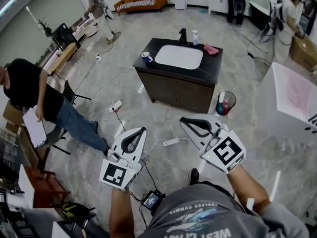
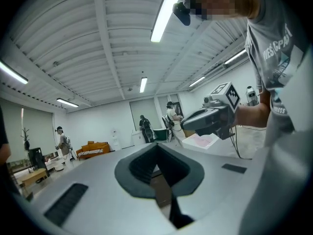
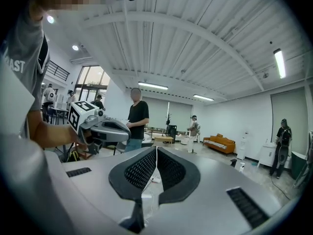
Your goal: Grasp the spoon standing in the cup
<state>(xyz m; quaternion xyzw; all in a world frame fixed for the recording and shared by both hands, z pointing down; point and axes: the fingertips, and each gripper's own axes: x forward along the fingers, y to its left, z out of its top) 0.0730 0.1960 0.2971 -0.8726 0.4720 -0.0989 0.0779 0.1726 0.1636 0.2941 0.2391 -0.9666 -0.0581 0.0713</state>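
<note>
Your grey T-shirt (image 1: pixel 198 217) filled the bottom edge of the head view, and you held both tools out before it, above the floor. Left tool (image 1: pixel 141 133) and right tool (image 1: pixel 187 123): each had its jaws pressed together on nothing. Blue cup (image 1: pixel 146 57): it stood well apart from both tools, at the near left corner of the black sink surface (image 1: pixel 210 66). The spoon in it was too small to make out.

Risks, as judged:
- A tool brought in unopened would knock the handle aside or tip the cup off that corner.
- The power strip (image 1: pixel 171 142) and its cables lay on the floor across your path and could catch a foot.

Legible writing: "WEST", upside down on the shirt. The tools' cubes bore only square markers.
</note>
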